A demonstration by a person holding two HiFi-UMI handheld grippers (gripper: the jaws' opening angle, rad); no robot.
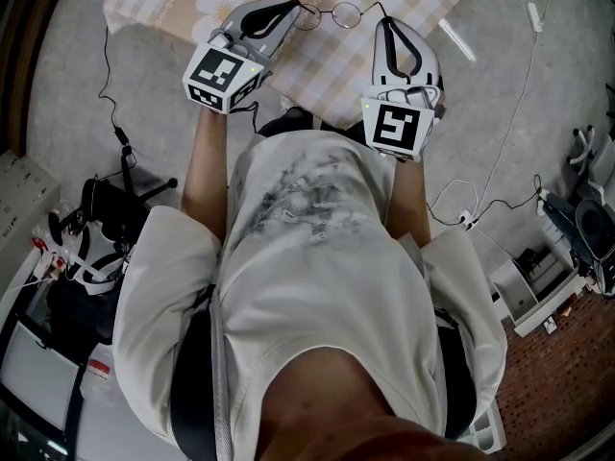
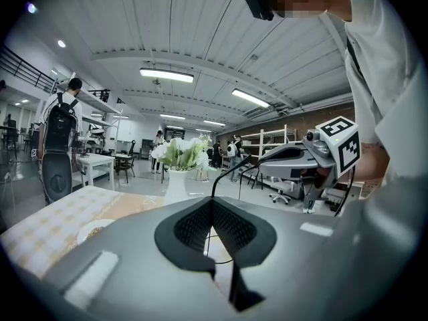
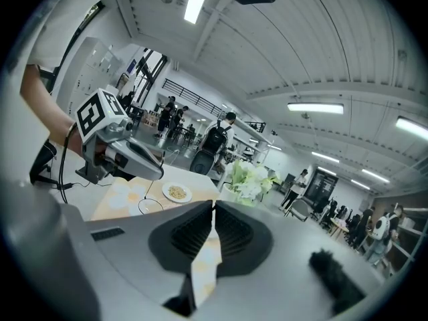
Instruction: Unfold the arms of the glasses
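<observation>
Left claw [image 1: 291, 9], right claw [image 1: 383, 23] seemingly pinch one glasses [image 1: 347, 12].

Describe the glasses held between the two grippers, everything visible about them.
The glasses have a thin dark wire frame with two round rims joined by a slim bridge; any lens tint cannot be told. They are held above the checked tablecloth, lenses side by side between the grippers. The left gripper is shut on one end, where a thin dark arm rises from its jaws. The other end's arm runs to the shut tips of the right gripper. Nothing else touches them.
</observation>
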